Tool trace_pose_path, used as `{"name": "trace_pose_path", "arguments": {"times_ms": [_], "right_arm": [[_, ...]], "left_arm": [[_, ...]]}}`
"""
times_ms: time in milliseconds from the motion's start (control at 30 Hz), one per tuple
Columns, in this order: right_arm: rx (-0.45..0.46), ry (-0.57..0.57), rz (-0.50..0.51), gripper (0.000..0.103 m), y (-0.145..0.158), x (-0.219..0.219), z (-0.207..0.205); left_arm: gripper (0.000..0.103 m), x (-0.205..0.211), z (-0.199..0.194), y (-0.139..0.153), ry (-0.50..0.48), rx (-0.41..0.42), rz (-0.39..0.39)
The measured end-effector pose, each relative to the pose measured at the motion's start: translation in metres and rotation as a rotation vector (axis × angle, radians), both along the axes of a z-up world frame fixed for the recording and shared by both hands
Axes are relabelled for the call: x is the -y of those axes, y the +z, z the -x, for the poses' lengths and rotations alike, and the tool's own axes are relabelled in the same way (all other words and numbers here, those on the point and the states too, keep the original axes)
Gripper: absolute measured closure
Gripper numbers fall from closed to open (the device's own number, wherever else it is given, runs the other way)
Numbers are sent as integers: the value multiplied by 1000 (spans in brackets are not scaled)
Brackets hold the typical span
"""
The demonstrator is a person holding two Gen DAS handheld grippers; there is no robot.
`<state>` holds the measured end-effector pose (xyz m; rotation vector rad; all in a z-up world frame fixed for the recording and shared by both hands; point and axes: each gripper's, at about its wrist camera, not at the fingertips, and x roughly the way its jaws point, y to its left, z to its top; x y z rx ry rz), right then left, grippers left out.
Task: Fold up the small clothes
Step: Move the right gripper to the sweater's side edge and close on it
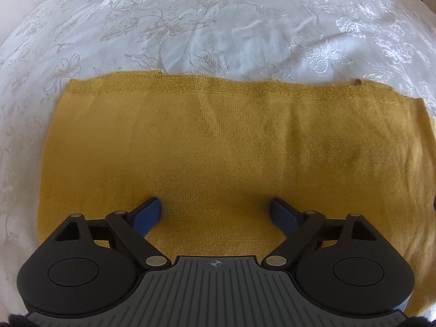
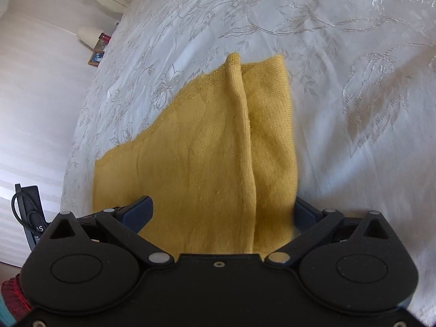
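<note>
A mustard-yellow knitted garment (image 1: 218, 141) lies spread on the bed's white floral-embroidered cover (image 1: 218, 27). The left hand-held gripper (image 1: 215, 215) hovers over its near edge, blue-padded fingers (image 1: 147, 215) wide apart. The right hand-held gripper (image 2: 218, 212) also stands wide around a raised fold of the knit, possibly touching its half-hidden right finger.

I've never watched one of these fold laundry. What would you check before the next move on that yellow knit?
1. Left gripper open over the yellow knit: ok.
2. Right gripper open, cloth between its fingers: ok.
3. Knit lies flat in the left view: ok.
4. Right side flat: not ok, a sleeve-like strip lies folded along it.
5. Far hem straight: ok.
6. Cloth actually gripped: cannot tell.
</note>
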<state>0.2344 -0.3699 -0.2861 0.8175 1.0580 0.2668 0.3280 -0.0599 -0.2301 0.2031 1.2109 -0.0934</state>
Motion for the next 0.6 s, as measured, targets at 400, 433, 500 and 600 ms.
{"name": "trace_pose_path", "arguments": {"times_ms": [400,433,500,600], "right_arm": [[5,-36,-98,1,4,14,36],[7,-24,-100,1,4,13,41],[6,-6,-113,1,5,12,51],[-10,6,-72,22,8,7,64]], "left_arm": [[27,50,-20,60,-128,26,151],[27,60,-21,64,-151,22,168],[26,82,-22,68,-190,16,193],[26,115,-16,69,-245,3,211]]}}
